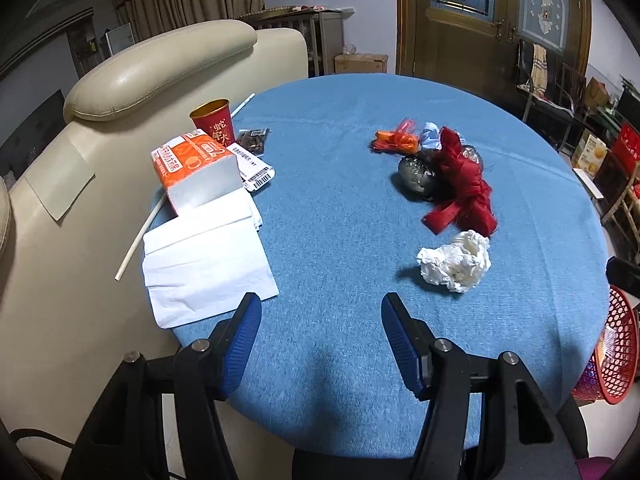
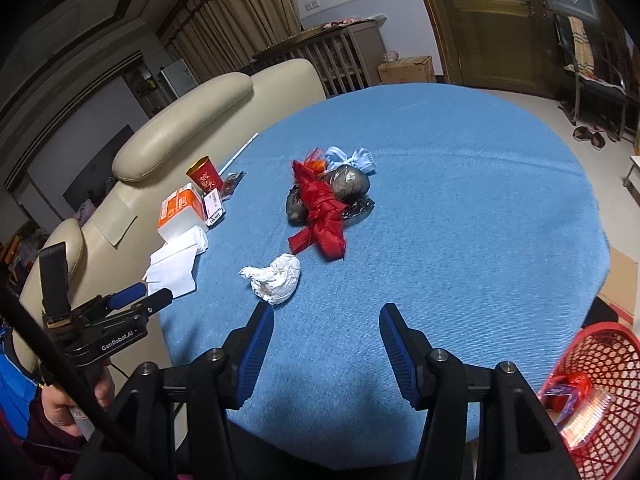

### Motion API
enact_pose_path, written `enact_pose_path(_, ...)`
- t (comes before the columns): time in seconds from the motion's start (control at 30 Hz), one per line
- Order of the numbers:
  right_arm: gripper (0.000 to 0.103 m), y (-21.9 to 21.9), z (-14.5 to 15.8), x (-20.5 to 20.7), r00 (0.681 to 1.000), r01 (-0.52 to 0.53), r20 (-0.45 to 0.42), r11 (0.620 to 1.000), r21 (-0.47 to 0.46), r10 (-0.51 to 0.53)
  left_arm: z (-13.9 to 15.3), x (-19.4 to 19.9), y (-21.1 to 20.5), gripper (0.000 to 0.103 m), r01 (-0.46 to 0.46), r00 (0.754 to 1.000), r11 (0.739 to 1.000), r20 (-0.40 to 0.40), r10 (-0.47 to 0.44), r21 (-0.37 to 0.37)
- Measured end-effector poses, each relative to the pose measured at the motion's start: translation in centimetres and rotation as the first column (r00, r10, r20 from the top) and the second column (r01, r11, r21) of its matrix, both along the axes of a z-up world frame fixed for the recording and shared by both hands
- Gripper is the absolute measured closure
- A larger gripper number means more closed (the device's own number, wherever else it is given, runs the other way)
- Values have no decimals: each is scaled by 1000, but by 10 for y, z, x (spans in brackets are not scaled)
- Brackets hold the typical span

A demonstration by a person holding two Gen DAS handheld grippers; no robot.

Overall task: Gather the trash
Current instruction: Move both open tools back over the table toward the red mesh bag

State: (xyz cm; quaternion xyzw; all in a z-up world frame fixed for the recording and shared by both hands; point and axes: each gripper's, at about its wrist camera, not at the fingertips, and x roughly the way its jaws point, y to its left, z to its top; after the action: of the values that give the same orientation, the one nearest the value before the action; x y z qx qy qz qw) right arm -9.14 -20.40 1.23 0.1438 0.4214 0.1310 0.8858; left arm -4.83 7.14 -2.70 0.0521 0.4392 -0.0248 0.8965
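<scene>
jaws parted and empty on both sides, trash not yet picked

both sets of blue pads held partway apart, nothing between them. left gripper hovering over bare blue tablecloth at the near edge. right gripper likewise, its left pad just short of the crumpled white tissue.

tissue nearest, so probably first grab. behind it: red ribbon bundle lying over black plastic bags, light blue wad and orange wrapper at the far end.

red mesh basket off the table's right edge, wrappers already inside. likely the drop point, within the right side's reach.

tissue pack, loose tissue sheets, red cup grouped by the sofa. cup maybe trash, cannot tell.
</scene>
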Motion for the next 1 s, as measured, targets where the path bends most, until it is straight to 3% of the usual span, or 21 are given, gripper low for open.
enact_pose_path(0.33, 44, 0, -11, 24, 1000, -6, -4, 1000, 9, 6, -7, 11, -21, 40, 38, 999, 999, -23, -38, 15)
enact_pose_path(0.67, 44, -17, -34, 24, 997, 45, -64, 997, 60, -42, -13, 17, -39, 40, 73, 997, 996, -38, -72, 51)
enact_pose_path(1.0, 44, -19, -38, 26, 996, 52, -72, 997, 57, -48, -19, 21, -43, 40, 86, 995, 995, -49, -84, 49)
